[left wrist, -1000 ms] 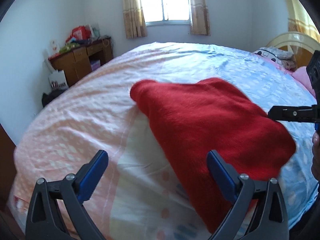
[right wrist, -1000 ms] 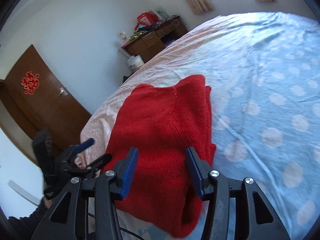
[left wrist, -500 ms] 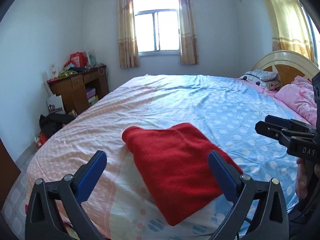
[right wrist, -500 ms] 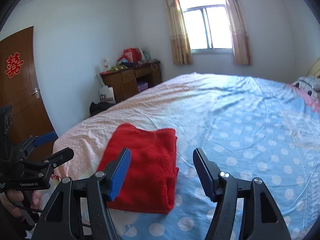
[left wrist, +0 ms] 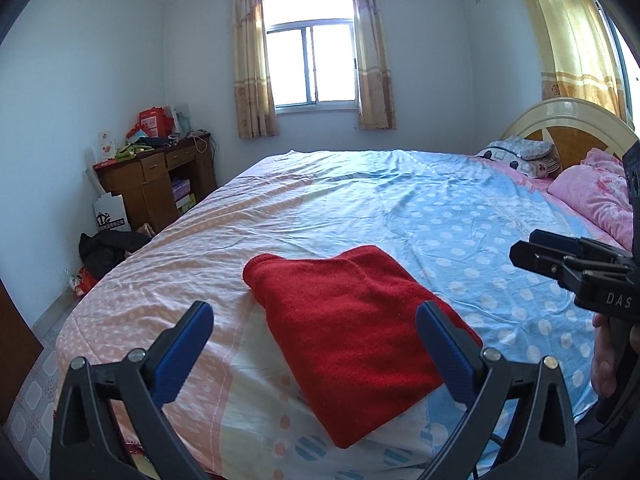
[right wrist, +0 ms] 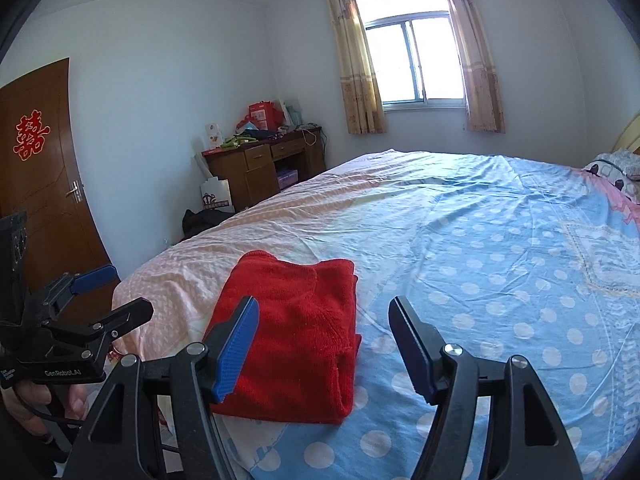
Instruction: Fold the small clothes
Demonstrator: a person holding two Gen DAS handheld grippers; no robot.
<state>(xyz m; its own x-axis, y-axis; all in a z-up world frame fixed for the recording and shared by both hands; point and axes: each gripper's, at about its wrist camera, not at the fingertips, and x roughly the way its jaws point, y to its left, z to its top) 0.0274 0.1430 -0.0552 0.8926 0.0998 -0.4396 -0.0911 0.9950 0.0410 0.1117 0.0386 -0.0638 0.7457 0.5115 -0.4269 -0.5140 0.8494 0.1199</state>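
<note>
sweater (left wrist: 352,328), red and folded, lies on the near bed (left wrist: 400,200); we hold left gripper (left wrist: 312,344) and right gripper (right wrist: 324,340) fingers wide, empty.

**The room around my work**

Ahead of me a bed (left wrist: 400,200) fills the room, its sheet pale pink on one side and blue with white dots on the other. Pink pillows (left wrist: 592,196) lie by the cream headboard (left wrist: 568,116). A curtained window (left wrist: 312,68) lights the far wall. In the corner I see a wooden desk (right wrist: 260,168) with a cluttered tabletop, a red box (right wrist: 262,114) among the clutter. A brown door (right wrist: 40,160) carries a red paper emblem (right wrist: 31,135).
</note>
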